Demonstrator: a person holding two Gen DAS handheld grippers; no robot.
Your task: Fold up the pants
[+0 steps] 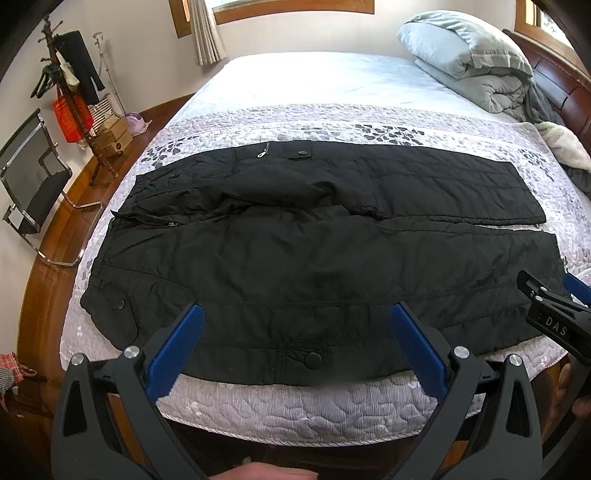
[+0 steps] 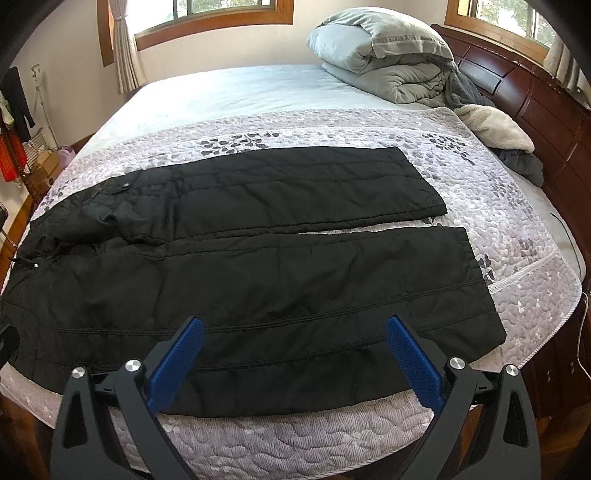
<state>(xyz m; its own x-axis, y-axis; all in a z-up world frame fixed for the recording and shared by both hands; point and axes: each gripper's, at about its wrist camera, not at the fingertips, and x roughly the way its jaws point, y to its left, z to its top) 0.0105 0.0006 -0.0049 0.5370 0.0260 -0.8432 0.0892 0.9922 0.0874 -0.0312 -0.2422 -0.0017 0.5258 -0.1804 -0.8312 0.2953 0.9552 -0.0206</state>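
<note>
Lying flat, black pants (image 2: 236, 266), quilted bed (image 2: 480, 192)

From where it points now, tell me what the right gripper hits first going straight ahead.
Probably the black padded pants spread on the quilted bed cover: the open right gripper aims at the nearer leg, though depth is unclear.

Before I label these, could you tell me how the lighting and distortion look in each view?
Left wrist: strong fisheye bending, even daylight, pants near-featureless black, a blurred smudge at the bed edge. Right wrist: same bending, bright windows, seams more visible.
</note>
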